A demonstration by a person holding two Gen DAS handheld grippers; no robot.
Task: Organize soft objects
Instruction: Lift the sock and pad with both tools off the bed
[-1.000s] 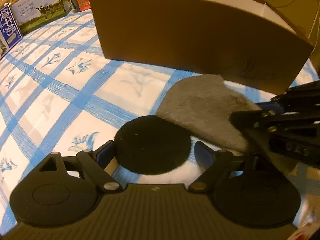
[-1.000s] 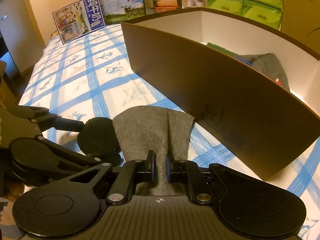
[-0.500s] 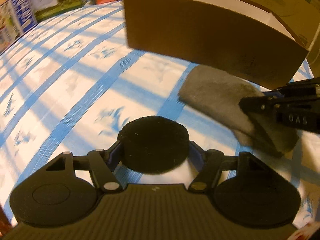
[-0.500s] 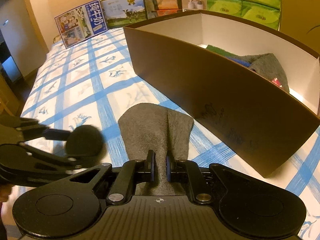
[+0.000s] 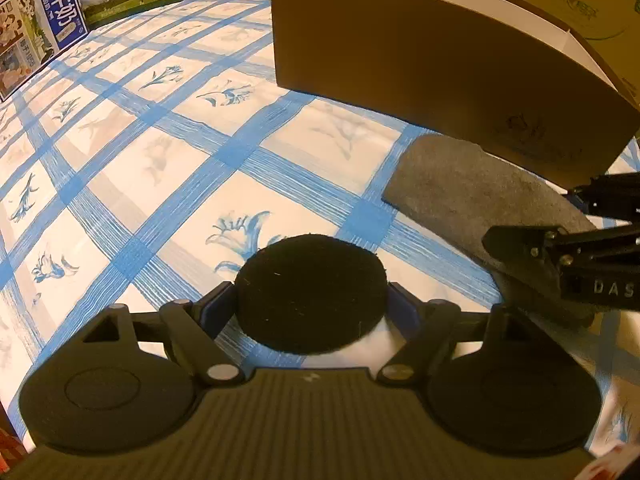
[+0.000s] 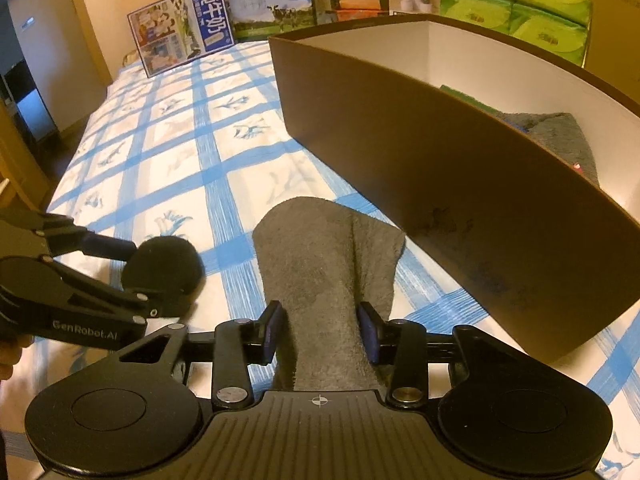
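Your left camera looks low over the bed (image 5: pixel 160 168) toward the box (image 5: pixel 420 60); your right looks from higher. Both share the towel (image 6: pixel 320 272).

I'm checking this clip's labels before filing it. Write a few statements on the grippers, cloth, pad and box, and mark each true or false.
1. The left gripper is shut on the round black fuzzy pad. True.
2. The right gripper's jaws are pinched tightly on the grey terry cloth. False: its fingers stand apart, with the cloth between them.
3. The brown cardboard box already holds a grey towel. True.
4. The grey terry cloth lies inside the box. False: it lies outside, on the blue-checked sheet.
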